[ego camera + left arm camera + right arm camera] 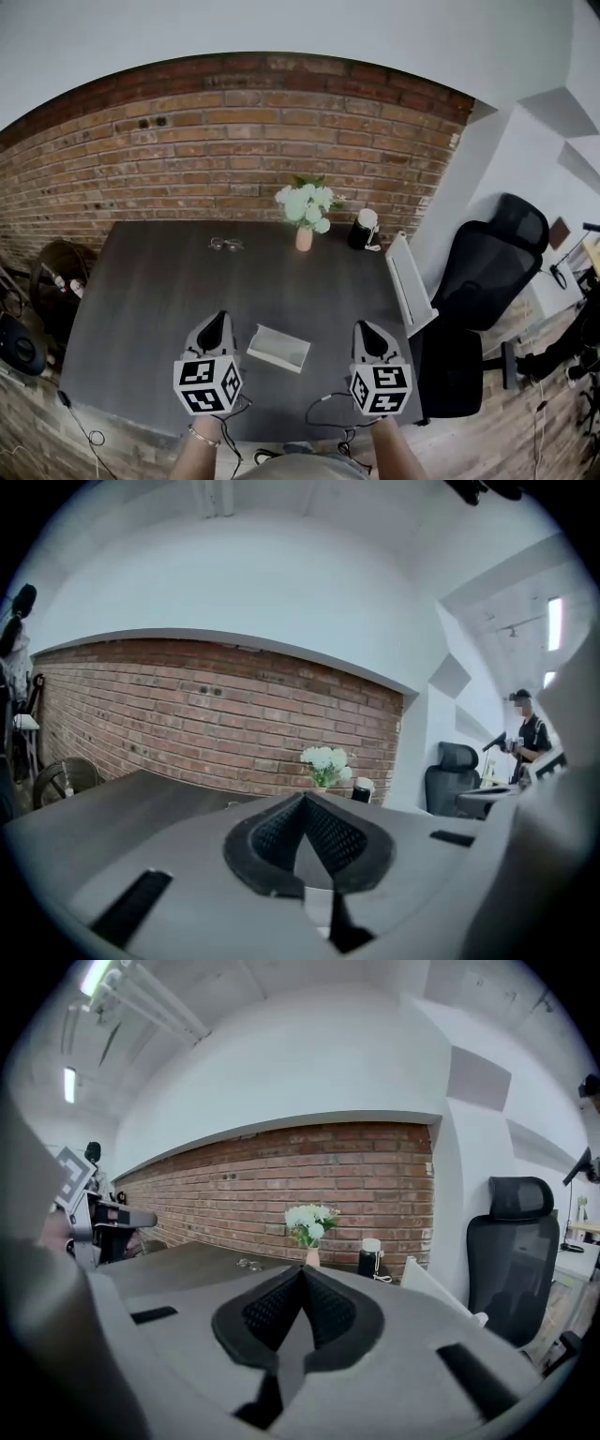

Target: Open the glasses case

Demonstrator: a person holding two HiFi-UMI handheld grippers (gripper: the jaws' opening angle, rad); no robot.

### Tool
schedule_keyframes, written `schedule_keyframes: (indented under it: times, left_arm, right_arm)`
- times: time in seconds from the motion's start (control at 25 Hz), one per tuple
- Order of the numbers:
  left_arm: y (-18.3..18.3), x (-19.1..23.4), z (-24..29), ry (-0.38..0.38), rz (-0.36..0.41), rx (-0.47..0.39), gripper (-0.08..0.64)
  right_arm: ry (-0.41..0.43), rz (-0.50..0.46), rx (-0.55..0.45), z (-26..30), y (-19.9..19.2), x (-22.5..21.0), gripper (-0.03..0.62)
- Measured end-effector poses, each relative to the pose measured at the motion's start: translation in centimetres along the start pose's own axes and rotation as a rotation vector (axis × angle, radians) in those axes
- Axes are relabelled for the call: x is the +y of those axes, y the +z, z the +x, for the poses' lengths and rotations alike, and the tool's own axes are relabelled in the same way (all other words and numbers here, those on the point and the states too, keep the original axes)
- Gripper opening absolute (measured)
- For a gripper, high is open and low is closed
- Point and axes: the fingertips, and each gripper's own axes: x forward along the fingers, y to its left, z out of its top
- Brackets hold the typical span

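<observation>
**Both grippers closed on nothing, case lying on the table between them**

Head view: nearest the lens, two bare forearms hold the left gripper [220,319] and right gripper [365,327], each with a black-and-white marker cube facing the camera. Both are over the near part of the dark grey rectangular table [150,281]. The pale, flat rectangular glasses case [278,348] lies on the tabletop between the two grippers, touched by neither, and looks shut. Far side of the table: a pair of thin-framed spectacles [226,245], a small pink vase of white flowers [306,212] and a black bottle with a white cap [363,229]. Behind them is a red brick wall [234,141]. A black mesh office chair [487,262] stands right of the table.

Left gripper view: dark ribbed jaws meet at the tips, nothing between them. They point toward the wall, above the tabletop.

Right gripper view: jaws likewise together and empty, aimed roughly at the vase. The case is out of sight in both gripper views.
</observation>
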Motion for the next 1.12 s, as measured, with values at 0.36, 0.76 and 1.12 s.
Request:
schedule_keyframes:
  times: [0.36,0.76,1.12]
  left_arm:
    - [-1.2,1.0,-0.8,0.032,-0.014,0.015,-0.005]
    - [-1.2,1.6,-1.9,0.037,-0.015,0.012,-0.005]
    - [-2.3,2.5,-2.3,0.047,-0.044,0.025,-0.005]
  right_arm:
    - [-0.009,-0.036,0.012,-0.3,-0.2,0.8,0.002]
    - [0.053,-0.015,0.022,-0.6,0.0,2.6,0.000]
    - [0.087,-0.026,0.037,-0.7,0.0,3.8,0.001]
